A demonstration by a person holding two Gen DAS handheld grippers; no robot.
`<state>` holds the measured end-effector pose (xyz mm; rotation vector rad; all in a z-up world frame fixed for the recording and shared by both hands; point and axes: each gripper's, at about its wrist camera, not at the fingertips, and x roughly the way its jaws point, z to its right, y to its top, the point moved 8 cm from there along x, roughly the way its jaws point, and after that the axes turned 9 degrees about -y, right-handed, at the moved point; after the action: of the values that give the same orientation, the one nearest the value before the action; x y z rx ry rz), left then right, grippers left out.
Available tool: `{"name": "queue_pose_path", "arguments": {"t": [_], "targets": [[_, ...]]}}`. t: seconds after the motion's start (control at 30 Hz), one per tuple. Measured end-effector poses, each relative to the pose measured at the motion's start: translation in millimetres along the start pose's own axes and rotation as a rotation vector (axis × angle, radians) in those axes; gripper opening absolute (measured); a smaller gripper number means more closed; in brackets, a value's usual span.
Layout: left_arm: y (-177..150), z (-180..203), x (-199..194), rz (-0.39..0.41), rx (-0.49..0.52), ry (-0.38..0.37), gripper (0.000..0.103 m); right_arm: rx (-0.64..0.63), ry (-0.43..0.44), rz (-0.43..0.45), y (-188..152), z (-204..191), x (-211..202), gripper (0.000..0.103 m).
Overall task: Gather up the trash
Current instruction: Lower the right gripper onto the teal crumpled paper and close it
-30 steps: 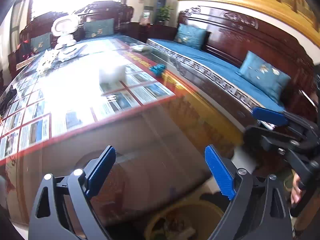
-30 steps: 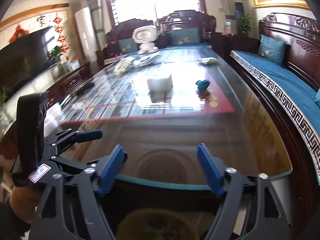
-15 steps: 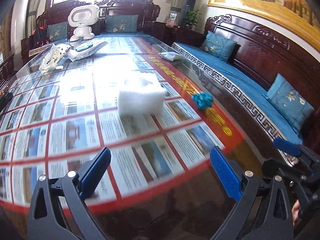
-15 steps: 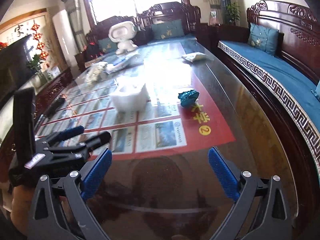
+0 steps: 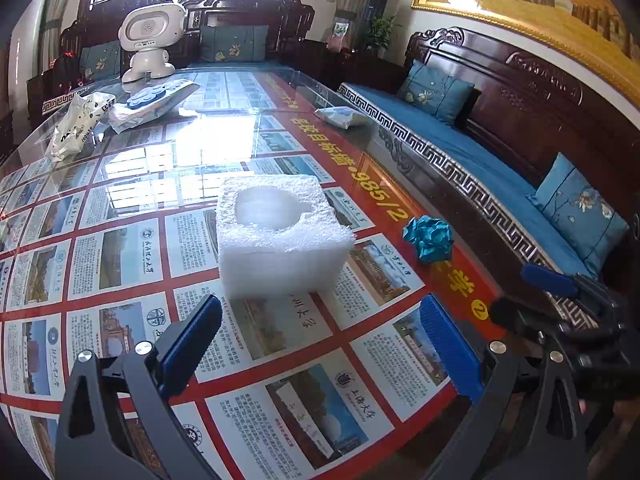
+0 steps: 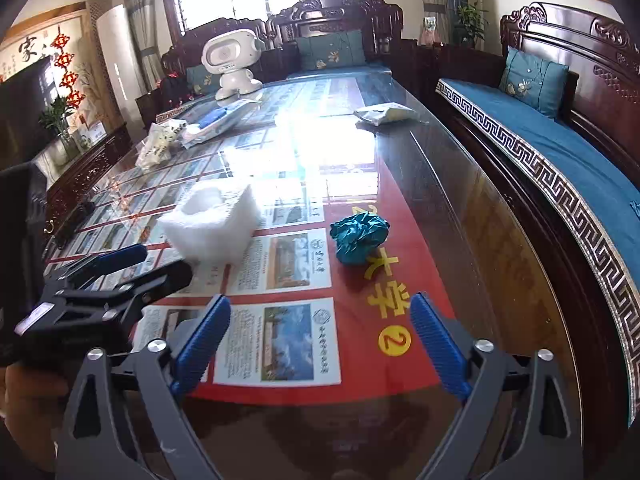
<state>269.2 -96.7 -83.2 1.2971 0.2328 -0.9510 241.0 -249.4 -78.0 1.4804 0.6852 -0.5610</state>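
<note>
Left gripper (image 5: 320,344) level above table, jaws wide, foam block (image 5: 280,236) just ahead. Right gripper (image 6: 320,340) likewise wide; teal wad (image 6: 358,238) ahead.

bare glass table (image 5: 280,340) before foam block (image 5: 280,236), crumpled blue paper (image 6: 358,238) just beside, gap between
</note>
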Motion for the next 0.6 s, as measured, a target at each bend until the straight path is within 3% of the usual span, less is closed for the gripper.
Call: {"name": "queue_pose_path", "arguments": {"t": [0.17, 0.4, 0.6], "targets": [[0, -7, 13, -0.029, -0.004, 0.004, 0.099, 0.031, -0.004, -0.063, 9, 6, 35, 0.077], [11, -13, 16, -0.007, -0.027, -0.001, 0.099, 0.034, -0.081, -0.102, 35, 11, 75, 0.077], [18, -19, 18, -0.008, -0.033, 0.007, 0.099, 0.031, -0.116, -0.142, 32, 13, 93, 0.072]]}}
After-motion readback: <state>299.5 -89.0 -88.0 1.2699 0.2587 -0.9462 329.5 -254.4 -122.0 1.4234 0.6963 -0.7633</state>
